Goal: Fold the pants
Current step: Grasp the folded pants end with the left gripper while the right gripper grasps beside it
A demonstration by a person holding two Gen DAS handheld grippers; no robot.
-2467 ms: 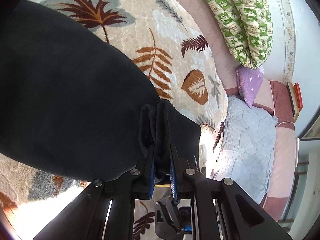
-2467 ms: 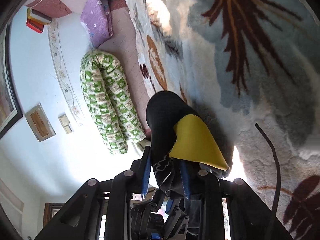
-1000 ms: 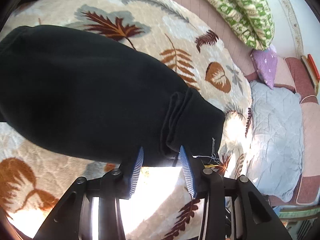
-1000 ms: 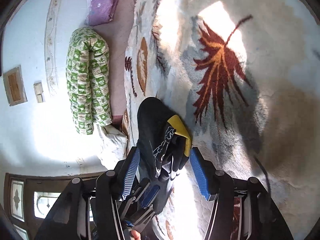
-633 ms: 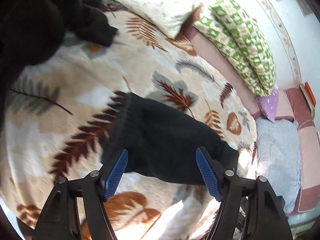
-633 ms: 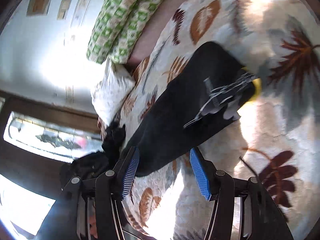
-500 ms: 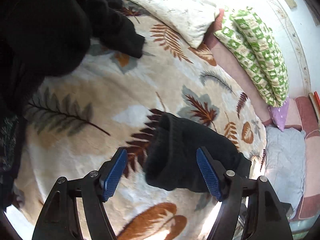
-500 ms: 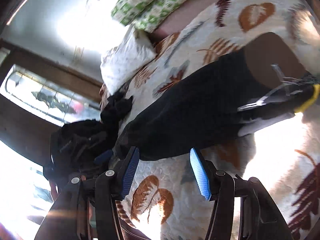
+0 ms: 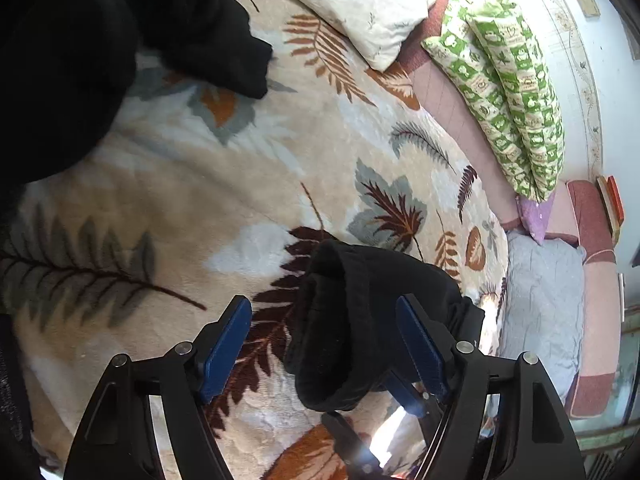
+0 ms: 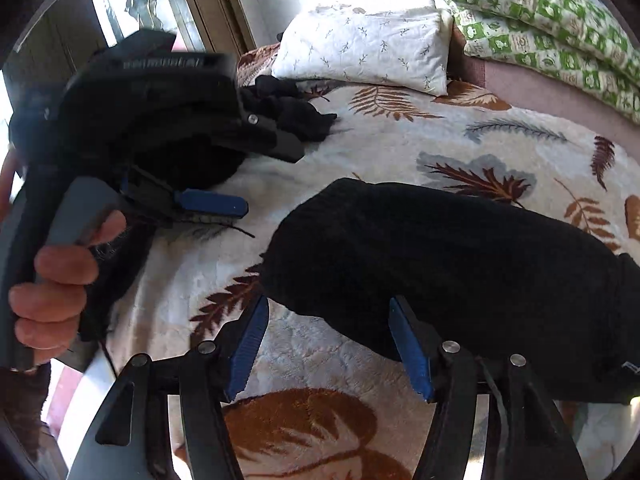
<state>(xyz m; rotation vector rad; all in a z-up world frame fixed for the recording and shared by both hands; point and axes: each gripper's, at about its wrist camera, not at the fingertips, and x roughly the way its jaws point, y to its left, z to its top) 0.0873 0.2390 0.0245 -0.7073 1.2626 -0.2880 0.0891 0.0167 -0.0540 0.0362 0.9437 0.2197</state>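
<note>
The pants (image 10: 460, 272) lie folded into a long black bundle on the blanket (image 10: 400, 148), free of both tools. In the right wrist view the right gripper (image 10: 328, 344) points down at the bundle's near end; its jaws have just been opening and stand apart, with the edge of the bundle showing between the blue pads (image 10: 248, 344) but not pressed by them. To the left of this tool, a hand (image 10: 60, 280) holds the left gripper (image 10: 240, 176) by its grey handle, above the blanket and apart from the pants. In the left wrist view the left gripper (image 9: 324, 348) also tilts down. Its jaws have just been opening too and now stand wide; the rolled end of the pants (image 9: 360, 328) lies beyond them, not touched by either pad. Further ahead lies a heap of dark clothes (image 9: 100, 48), then a white pillow (image 9: 360, 4) and a green quilt (image 9: 512, 92).
</note>
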